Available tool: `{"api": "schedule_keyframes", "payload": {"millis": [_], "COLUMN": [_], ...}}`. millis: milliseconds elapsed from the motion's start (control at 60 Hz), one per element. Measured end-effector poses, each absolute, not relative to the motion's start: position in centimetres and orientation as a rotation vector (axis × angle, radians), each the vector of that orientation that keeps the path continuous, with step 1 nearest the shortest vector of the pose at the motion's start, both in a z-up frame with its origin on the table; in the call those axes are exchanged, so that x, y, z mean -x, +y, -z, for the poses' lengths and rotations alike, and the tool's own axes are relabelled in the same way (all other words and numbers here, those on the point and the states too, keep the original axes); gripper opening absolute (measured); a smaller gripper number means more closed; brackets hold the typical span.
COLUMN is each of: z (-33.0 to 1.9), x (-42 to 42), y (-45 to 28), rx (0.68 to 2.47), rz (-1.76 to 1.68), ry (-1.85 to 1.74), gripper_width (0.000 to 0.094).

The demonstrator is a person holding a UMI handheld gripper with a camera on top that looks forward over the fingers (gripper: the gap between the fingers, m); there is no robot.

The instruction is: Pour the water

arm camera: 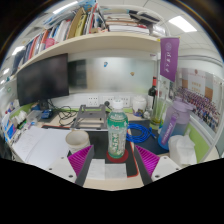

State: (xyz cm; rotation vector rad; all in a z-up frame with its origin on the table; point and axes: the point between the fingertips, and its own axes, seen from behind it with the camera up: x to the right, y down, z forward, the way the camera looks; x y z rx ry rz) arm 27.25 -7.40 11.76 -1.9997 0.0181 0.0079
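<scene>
A green-labelled water bottle (117, 135) stands upright between my gripper's (118, 158) magenta pads, which flank it closely; I cannot tell whether they press it. A paper cup (77, 139) waits just left on the tabletop (45, 150), a white container (183, 150) near right. To pour well, I judge, grip firmly at mid-body, lift clear, then tip slowly over the cup's rim.

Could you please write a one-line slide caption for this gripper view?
Gripper holding a green-labelled bottle upright between its pink pads over a cluttered desk.
</scene>
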Motion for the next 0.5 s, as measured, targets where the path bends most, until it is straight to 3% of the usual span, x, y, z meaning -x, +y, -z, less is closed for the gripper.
{"api": "schedule_keyframes", "payload": {"millis": [317, 500], "z": [-19.7, -21.1], "x": [-23.2, -22.8], "y": [-15.5, -17.6], "rx": [1.947, 1.930], "rz": [0.033, 0.051], "ry": [0.048, 0.060], "gripper_width": [0.0819, 0.0819]}}
